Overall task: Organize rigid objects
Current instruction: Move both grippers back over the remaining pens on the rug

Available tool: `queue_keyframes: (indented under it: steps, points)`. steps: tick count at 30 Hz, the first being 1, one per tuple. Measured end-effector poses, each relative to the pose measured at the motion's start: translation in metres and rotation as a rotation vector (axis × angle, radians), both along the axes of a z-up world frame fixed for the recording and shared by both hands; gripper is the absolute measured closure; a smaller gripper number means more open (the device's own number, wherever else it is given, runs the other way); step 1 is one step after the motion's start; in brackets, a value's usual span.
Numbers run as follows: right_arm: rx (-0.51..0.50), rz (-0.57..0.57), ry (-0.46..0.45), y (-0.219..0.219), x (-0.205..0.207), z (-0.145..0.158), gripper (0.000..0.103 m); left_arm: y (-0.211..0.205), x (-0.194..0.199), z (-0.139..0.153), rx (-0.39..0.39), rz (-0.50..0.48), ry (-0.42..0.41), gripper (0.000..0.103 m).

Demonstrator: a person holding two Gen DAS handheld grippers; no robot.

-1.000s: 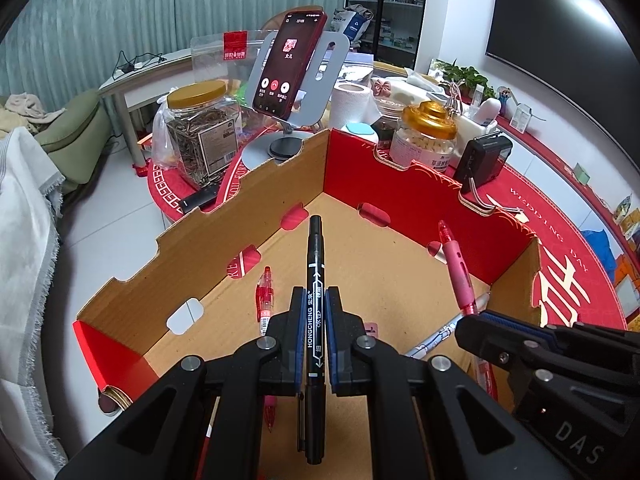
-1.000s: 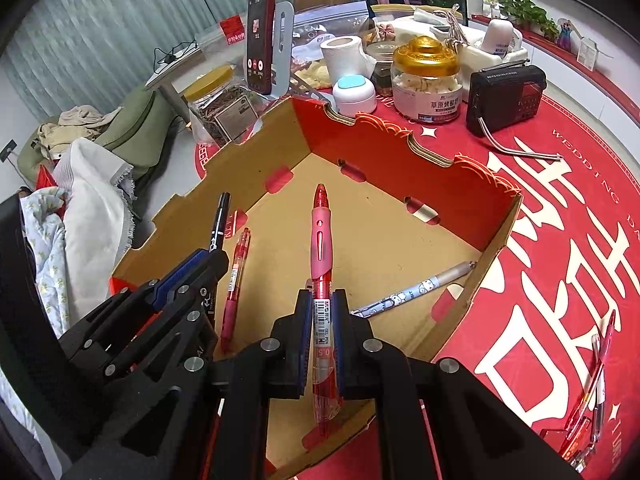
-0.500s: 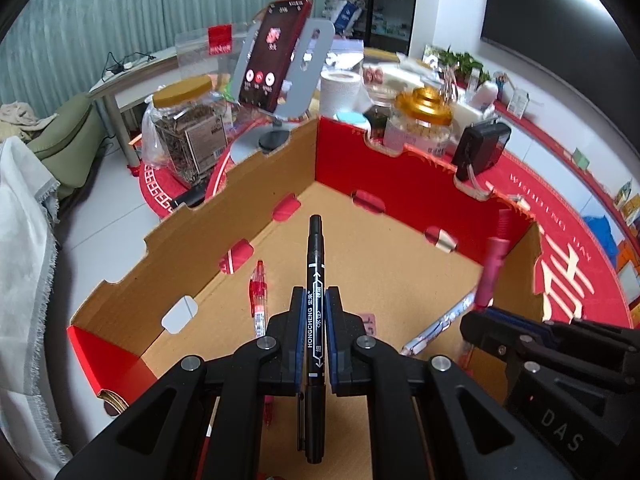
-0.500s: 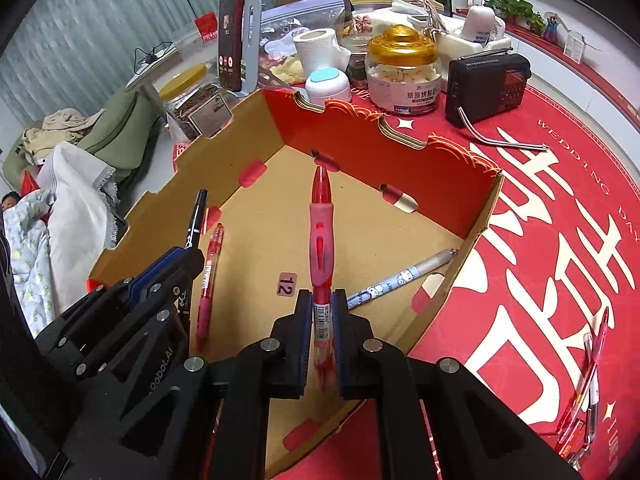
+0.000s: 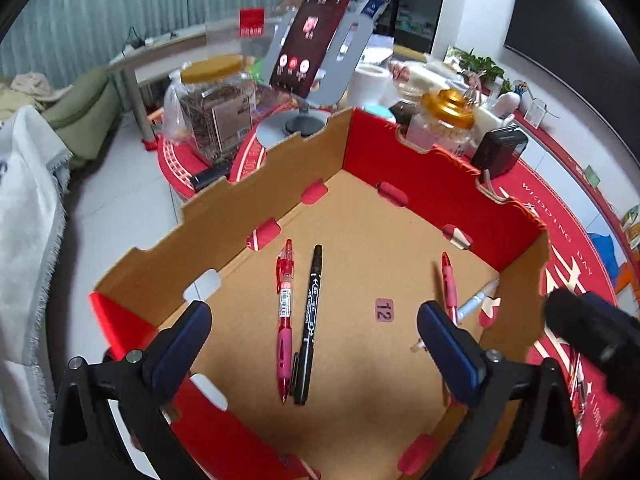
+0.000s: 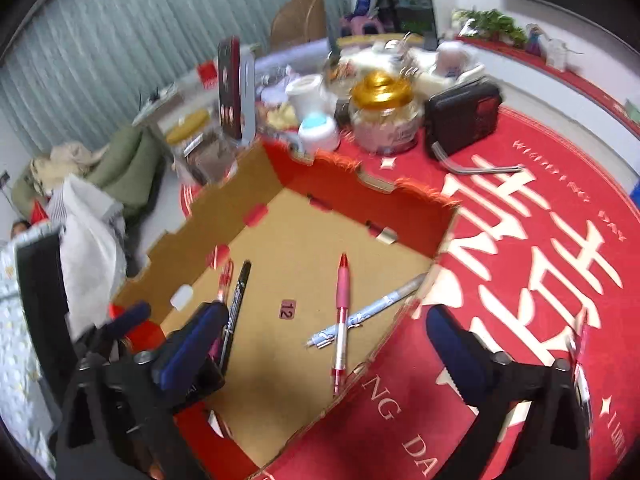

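Box: cardboard box [image 5: 256,184] with red inner walls sits on the red round mat [image 6: 540,216], taking in the loose pens so they lie in one place
Left gripper: left gripper [image 5: 314,344] hangs over the near half of the box, jaws spread wide and empty
Black marker: black marker [image 5: 310,320] lies flat on the box floor by the left wall, just beside the red gel pen [image 5: 285,312], both roughly parallel, a tidy pairing
Right gripper: right gripper [image 6: 326,344] also gapes empty, straddling the box's right wall
Pink pen: pink pen [image 6: 341,320] rests on the floor near the right wall, crossing over the pale blue pen [image 6: 368,310]
Remaining: more pens [image 6: 580,344] seem to lie on the mat at the right edge, blurred; likely next to collect
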State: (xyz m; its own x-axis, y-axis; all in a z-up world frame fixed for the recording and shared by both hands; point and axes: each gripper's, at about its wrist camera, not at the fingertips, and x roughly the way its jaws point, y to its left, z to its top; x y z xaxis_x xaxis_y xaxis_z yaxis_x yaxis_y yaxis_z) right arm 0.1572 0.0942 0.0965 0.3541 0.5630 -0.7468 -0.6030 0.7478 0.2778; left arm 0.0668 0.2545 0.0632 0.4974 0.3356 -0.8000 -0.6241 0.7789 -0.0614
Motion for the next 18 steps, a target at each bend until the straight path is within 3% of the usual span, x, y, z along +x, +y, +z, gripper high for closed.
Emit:
queue_keyframes:
  steps: [4, 8, 11, 15, 18]
  points:
    - [0.017, -0.045, 0.017, -0.037, -0.009, 0.005, 0.000, -0.026, -0.007, 0.008, 0.015, -0.052, -0.011, 0.000]
    - [0.009, -0.156, 0.072, -0.106, -0.019, -0.009, 0.000, -0.077, -0.016, 0.014, 0.016, -0.176, -0.030, 0.000]
    - [-0.006, -0.314, 0.107, -0.179, -0.031, -0.029, 0.000, -0.119, -0.018, 0.018, 0.031, -0.279, -0.027, 0.000]
    - [-0.044, -0.524, 0.078, -0.261, -0.050, -0.048, 0.000, -0.174, -0.012, 0.011, 0.050, -0.400, 0.003, 0.000]
    - [-0.092, -0.604, 0.154, -0.302, -0.057, -0.075, 0.000, -0.216, -0.002, -0.008, 0.064, -0.490, 0.058, 0.000]
